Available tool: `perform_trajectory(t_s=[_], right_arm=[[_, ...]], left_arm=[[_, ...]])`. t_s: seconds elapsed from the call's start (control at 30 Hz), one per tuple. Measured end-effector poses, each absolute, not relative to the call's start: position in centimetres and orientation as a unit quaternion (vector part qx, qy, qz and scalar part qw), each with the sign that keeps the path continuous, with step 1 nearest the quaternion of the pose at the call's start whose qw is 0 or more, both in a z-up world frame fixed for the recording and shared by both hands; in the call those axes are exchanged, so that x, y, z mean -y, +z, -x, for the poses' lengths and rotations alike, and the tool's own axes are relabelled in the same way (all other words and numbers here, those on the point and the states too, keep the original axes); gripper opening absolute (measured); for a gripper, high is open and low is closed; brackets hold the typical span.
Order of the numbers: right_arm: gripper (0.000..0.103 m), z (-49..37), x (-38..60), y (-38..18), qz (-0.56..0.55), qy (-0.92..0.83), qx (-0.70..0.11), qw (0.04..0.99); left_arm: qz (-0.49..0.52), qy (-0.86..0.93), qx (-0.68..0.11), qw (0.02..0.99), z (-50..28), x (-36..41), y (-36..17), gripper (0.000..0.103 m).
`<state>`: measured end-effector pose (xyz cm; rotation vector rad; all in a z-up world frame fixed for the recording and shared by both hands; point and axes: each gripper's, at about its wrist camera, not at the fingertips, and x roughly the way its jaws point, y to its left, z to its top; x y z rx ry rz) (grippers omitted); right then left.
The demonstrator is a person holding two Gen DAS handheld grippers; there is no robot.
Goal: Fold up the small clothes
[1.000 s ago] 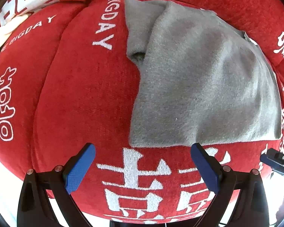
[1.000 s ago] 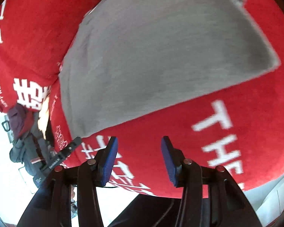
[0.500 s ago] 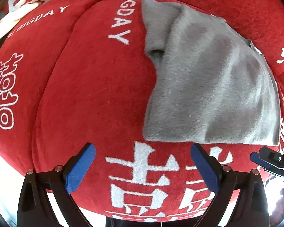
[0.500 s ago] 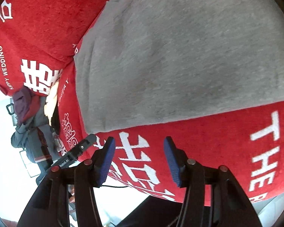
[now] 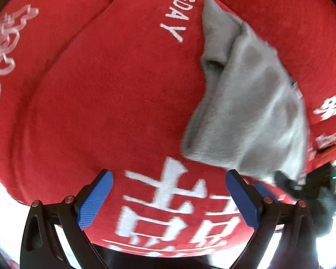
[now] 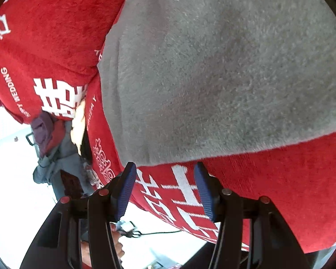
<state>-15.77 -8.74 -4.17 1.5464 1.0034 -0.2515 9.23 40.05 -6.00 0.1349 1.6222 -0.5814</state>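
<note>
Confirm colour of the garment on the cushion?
Plain grey garment; right wrist view shows it best.

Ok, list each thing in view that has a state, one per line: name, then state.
grey garment: folded over, lying on the red cushion, not gripped.
red cushion: under the garment, white lettering facing up.
left gripper: open, nothing between its pads.
right gripper: open, pads just short of the garment's near edge.

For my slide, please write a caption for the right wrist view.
Open right gripper just short of a grey cloth's near edge on a red cushion.
</note>
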Motion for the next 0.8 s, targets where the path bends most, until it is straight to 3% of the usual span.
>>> perform_trajectory(t_s=[0.13,0.17,0.2,0.23,0.27,0.47,0.63,0.67,0.77,0.8], right_arm=[[0.058,15.6,9.3,-5.0,-0.694,-0.124,-0.383,0.596],[0.052,15.6,9.5,-5.1,-0.7,-0.126,-0.374,0.595],[0.042,15.5,9.6,-5.3,-0.705,-0.13,-0.366,0.593],[0.013,15.4,9.7,-5.4,-0.709,-0.131,-0.362,0.591],[0.009,15.3,9.9,-5.4,-0.713,-0.129,-0.356,0.59],[0.009,14.8,10.6,-2.7,-0.699,-0.099,-0.339,0.622],[0.009,15.4,10.7,-2.7,-0.698,-0.09,-0.35,0.618],[0.009,15.4,10.5,-2.8,-0.696,-0.086,-0.361,0.614],[0.012,14.9,10.5,-1.6,-0.659,-0.078,-0.413,0.624],[0.012,14.8,10.9,-0.5,-0.629,-0.078,-0.438,0.638]], left_arm=[[0.011,-0.285,-0.723,0.629,-9.1,-40.3,-5.9,0.1],[0.029,-0.296,-0.725,0.622,-9.0,-40.1,-5.9,0.1],[0.041,-0.302,-0.726,0.616,-9.0,-39.7,-5.9,0.1],[0.053,-0.309,-0.727,0.611,-8.4,-39.1,-5.8,0.1],[0.065,-0.315,-0.729,0.604,-8.2,-38.8,-5.9,0.1],[0.141,-0.333,-0.732,0.578,-7.4,-36.2,-7.4,0.1],[0.168,-0.286,-0.703,0.63,-8.0,-34.4,-7.6,0.098],[0.159,-0.275,-0.695,0.645,-8.3,-34.4,-7.3,0.085],[0.105,-0.266,-0.682,0.674,-9.1,-33.3,-7.0,0.02],[0.082,-0.263,-0.674,0.685,-9.4,-33.0,-6.8,0.013]])
